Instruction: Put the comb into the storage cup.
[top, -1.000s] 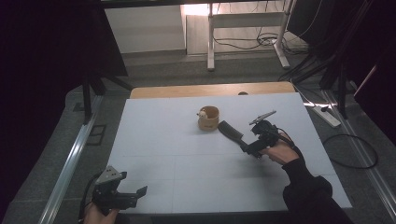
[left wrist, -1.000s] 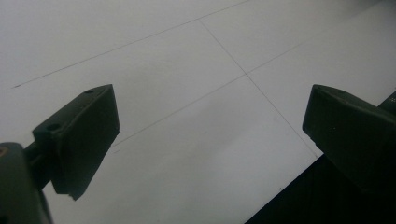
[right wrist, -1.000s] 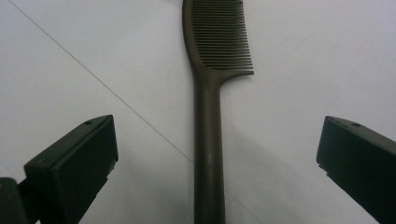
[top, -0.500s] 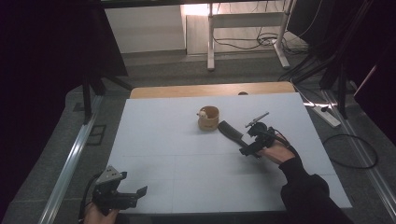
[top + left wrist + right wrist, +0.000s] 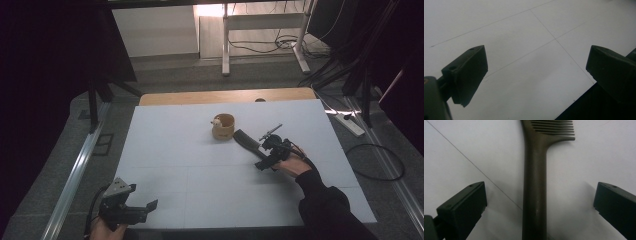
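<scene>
A dark comb (image 5: 246, 140) lies flat on the white table (image 5: 175, 145), its toothed end toward a small tan cup (image 5: 223, 127). In the right gripper view the comb's handle (image 5: 534, 192) runs straight up between my wide-apart jaws without touching either. My right gripper (image 5: 263, 163) is open, low over the handle end. My left gripper (image 5: 146, 207) rests open at the table's near left edge, and the left gripper view has bare table (image 5: 529, 50) between its jaws.
The tan cup holds a small pale object (image 5: 216, 121). A wooden strip (image 5: 225, 96) borders the table's far edge. Cables and a power strip (image 5: 350, 125) lie on the floor to the right. A metal rail (image 5: 70, 180) runs along the left.
My right gripper has slid a little toward the near side along the comb's handle. The left gripper has stayed put.
</scene>
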`<state>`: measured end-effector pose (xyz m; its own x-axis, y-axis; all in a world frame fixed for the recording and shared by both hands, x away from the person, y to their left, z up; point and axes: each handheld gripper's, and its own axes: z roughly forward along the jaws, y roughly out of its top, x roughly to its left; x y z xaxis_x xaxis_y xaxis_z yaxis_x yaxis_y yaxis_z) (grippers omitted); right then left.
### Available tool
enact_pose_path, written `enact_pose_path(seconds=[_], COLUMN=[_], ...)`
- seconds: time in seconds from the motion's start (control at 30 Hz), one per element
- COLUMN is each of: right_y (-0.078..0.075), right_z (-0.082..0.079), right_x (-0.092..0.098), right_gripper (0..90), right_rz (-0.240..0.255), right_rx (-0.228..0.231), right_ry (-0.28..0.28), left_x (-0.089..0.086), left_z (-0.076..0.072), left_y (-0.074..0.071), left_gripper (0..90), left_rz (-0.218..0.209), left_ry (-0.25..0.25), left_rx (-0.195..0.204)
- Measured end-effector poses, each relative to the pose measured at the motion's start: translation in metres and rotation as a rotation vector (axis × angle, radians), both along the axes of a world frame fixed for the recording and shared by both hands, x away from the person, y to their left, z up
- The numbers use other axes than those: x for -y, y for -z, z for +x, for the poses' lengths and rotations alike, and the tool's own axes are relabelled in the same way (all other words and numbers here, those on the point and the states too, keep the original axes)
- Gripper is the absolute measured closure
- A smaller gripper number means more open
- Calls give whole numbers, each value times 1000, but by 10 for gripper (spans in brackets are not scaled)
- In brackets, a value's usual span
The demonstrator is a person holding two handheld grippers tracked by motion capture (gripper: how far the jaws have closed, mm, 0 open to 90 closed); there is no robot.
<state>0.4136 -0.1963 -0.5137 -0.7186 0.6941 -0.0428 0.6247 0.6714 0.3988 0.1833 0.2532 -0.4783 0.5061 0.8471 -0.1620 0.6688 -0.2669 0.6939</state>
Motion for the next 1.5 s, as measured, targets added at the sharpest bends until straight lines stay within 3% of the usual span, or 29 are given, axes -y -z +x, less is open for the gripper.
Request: enact_pose_path(seconds=[0.57, 0.73, 0.87, 1.27, 1.5], right_y=[1, -4, -8, -14, -14], right_z=[-1, -2, -3, -4, -3], right_x=[-1, -2, -3, -3, 0], right_gripper=[8, 108, 237, 695, 727], right_rz=[-2, -5, -5, 13, 29], right_rx=[-2, -15, -17, -10, -15], right_ry=[16, 16, 3, -26, -16], left_x=[0, 1, 1, 1, 2], left_z=[0, 0, 0, 0, 0], left_y=[0, 0, 0, 0, 0], left_gripper=[46, 47, 47, 47, 47], left_rz=[5, 7, 7, 10, 16], left_ry=[1, 1, 1, 4, 9], left_rx=[0, -1, -1, 1, 5])
